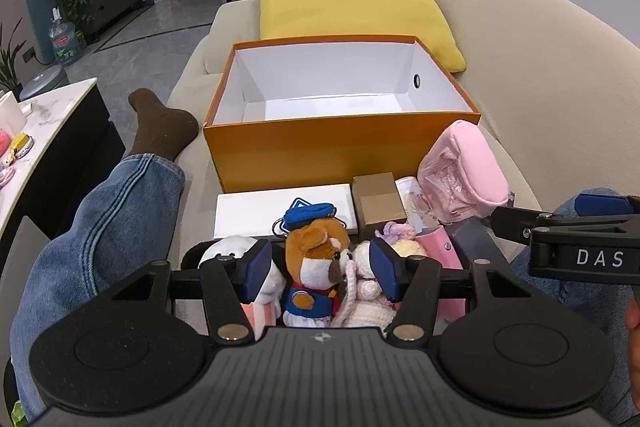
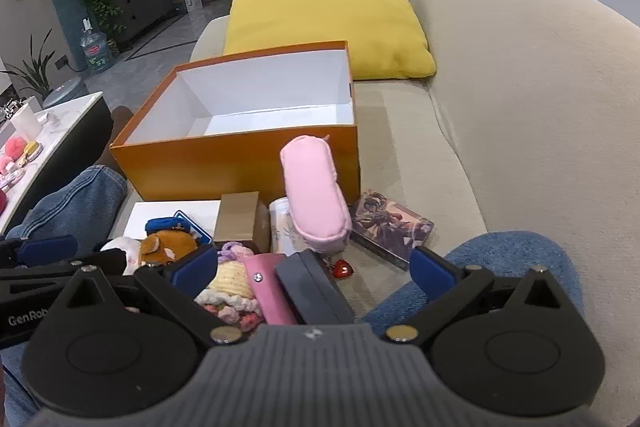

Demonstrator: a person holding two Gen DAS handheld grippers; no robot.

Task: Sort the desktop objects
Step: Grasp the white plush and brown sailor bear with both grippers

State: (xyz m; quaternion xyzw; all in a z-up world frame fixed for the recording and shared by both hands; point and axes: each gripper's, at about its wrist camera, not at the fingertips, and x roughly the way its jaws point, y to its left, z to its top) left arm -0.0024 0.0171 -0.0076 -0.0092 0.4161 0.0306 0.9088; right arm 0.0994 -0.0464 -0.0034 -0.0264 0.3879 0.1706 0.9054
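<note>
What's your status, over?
Both grippers open, left framing bear plush, right over gray case. Orange box empty. Nothing blocking.

I see the orange box (image 1: 344,147) open, white inside, at 12 o'clock on the sofa. Heaped at 6 o'clock: brown plush (image 1: 316,267) upright in blue cap, pink pouch (image 2: 316,195) leaning on the box, small brown carton (image 1: 378,201), white flat box (image 1: 256,211).

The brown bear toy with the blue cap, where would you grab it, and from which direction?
Probably around the head of the brown bear toy, coming straight in from the near side with the left gripper. It sits upright, its head rising above the white plush and the knitted doll crowding its body, and the open blue fingers already flank it.
</note>
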